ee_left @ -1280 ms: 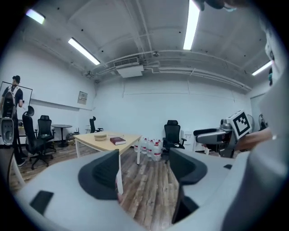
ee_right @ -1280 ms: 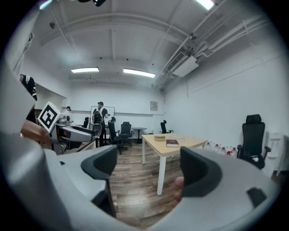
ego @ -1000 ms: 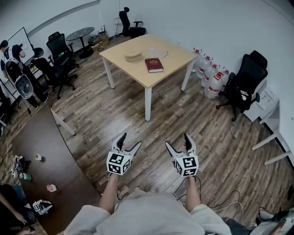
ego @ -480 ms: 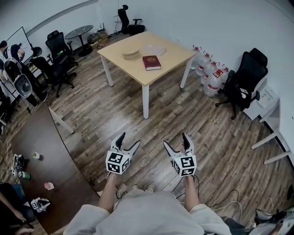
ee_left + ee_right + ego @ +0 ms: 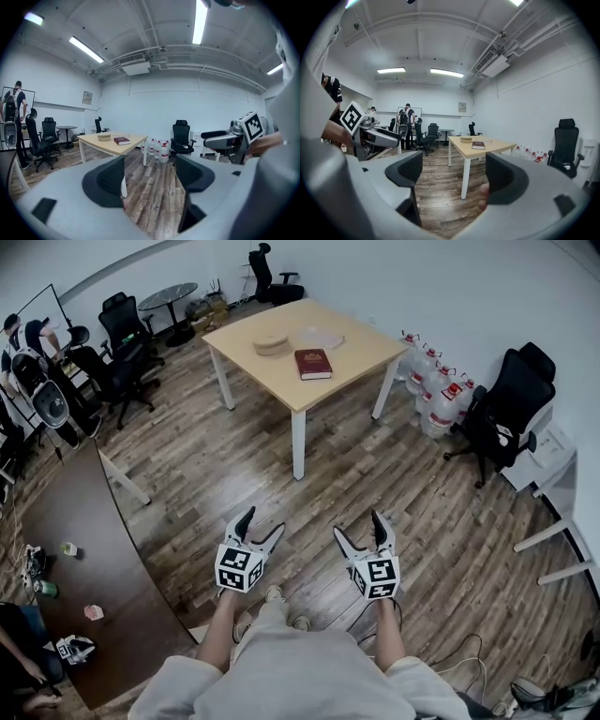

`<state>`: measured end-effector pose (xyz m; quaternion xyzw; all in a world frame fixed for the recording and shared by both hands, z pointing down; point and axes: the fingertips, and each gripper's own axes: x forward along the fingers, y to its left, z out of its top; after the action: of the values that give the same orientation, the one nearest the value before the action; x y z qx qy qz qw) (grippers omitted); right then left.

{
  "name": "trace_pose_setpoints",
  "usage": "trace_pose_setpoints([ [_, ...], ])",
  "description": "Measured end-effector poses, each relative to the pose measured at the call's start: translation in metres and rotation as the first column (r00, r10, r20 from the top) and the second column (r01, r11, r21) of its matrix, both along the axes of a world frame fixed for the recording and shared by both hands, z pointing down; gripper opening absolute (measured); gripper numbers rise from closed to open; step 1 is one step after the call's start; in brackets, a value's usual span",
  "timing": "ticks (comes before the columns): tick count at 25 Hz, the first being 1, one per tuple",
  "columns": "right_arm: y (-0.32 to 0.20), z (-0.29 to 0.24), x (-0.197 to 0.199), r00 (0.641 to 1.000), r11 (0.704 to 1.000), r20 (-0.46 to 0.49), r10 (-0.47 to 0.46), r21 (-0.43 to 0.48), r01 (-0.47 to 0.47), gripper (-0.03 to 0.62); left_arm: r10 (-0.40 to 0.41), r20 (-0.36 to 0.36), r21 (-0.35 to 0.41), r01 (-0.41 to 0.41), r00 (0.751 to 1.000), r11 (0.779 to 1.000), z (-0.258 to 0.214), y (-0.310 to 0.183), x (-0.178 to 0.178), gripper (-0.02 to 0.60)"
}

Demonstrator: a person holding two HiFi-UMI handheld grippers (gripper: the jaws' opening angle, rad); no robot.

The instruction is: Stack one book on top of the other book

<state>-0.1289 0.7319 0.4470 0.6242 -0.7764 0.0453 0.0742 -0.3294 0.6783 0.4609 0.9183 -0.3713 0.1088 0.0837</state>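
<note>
Jaws on both tools stand spread and grip nothing: your left gripper (image 5: 263, 524) and right gripper (image 5: 359, 528) hang side by side, apart, over the wood-plank floor (image 5: 375, 465), dark ribbed pads facing inward and a black-and-white marker cube on each. Well ahead of you the book (image 5: 312, 364), a dark red hardcover rectangle, lies flat on the pale wooden table (image 5: 281, 381) with white legs. Just beyond it sit a round tan disc-shaped stack (image 5: 272, 344) and a pale flat thing (image 5: 319, 337), too washed out to identify.
</note>
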Motion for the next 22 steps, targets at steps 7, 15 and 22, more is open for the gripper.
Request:
trace_pose_setpoints([
  [7,-0.026,0.006,0.011,1.0,1.0,-0.005,0.014,-0.006,-0.014,0.405,0.014,-0.006,-0.012,-0.014,1.0,1.0,0.009,-0.028,0.013,0.341],
  [15,-0.075,0.015,0.03,0.999,0.999,-0.02,0.036,-0.022,-0.036,0.402,0.05,-0.016,-0.023,-0.051,0.999,0.998,0.021,-0.083,0.039,0.339],
  [22,-0.143,0.012,0.04,0.998,0.998,-0.045,0.052,-0.031,-0.053,0.402,0.074,-0.038,-0.036,-0.076,0.997,0.996,0.025,-0.156,0.055,0.337],
])
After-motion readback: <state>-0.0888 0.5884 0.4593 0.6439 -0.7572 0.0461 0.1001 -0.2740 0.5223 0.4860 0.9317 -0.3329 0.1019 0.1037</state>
